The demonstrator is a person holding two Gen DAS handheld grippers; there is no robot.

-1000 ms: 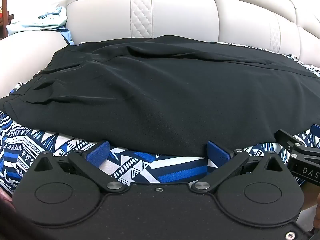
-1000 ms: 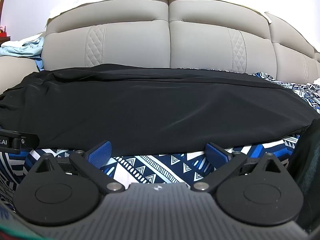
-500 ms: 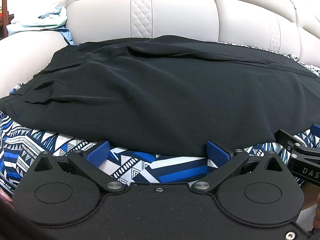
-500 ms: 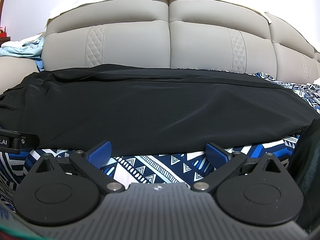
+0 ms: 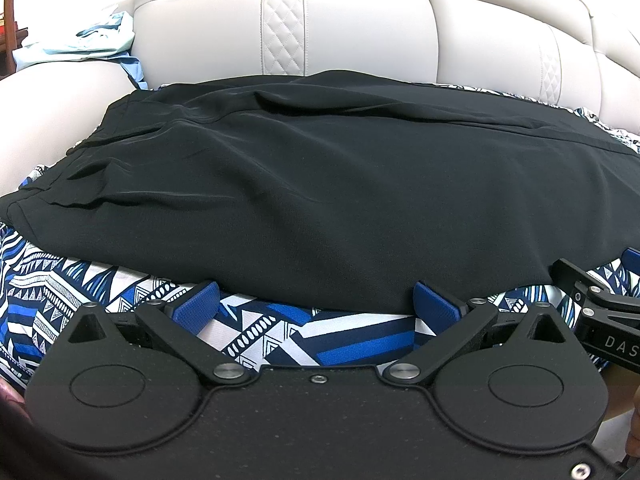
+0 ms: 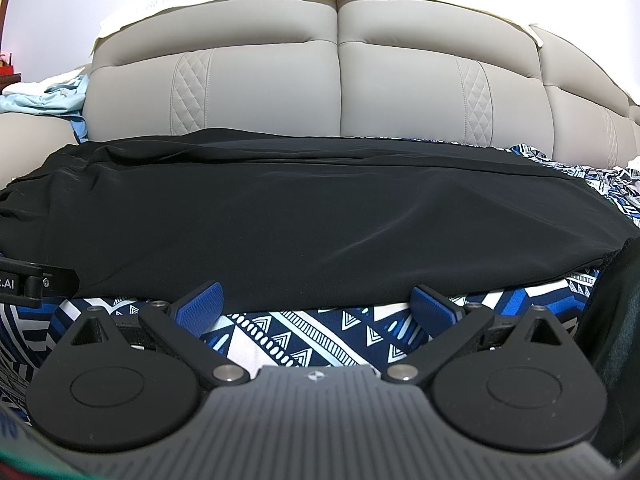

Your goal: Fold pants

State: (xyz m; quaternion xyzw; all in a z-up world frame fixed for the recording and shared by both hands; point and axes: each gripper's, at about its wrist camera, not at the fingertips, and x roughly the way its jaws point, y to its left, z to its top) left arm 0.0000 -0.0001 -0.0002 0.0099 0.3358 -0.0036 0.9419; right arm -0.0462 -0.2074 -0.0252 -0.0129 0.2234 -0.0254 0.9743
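Note:
Black pants (image 5: 320, 184) lie spread sideways on a blue-and-white patterned cover (image 5: 304, 336), waistband end toward the left. In the right wrist view the same pants (image 6: 304, 224) stretch across the whole width. My left gripper (image 5: 318, 306) stands open just before the near edge of the pants, blue pads wide apart with only the cover between them. My right gripper (image 6: 318, 304) is open too, at the near hem further right. The right gripper's body (image 5: 600, 320) shows at the right edge of the left wrist view. The left gripper's body (image 6: 36, 280) shows at the left edge of the right wrist view.
A grey padded sofa back (image 6: 336, 80) rises right behind the pants. Light blue clothes (image 5: 80, 44) are heaped on the armrest at far left. A dark cloth (image 6: 616, 320) hangs at the right edge of the right wrist view.

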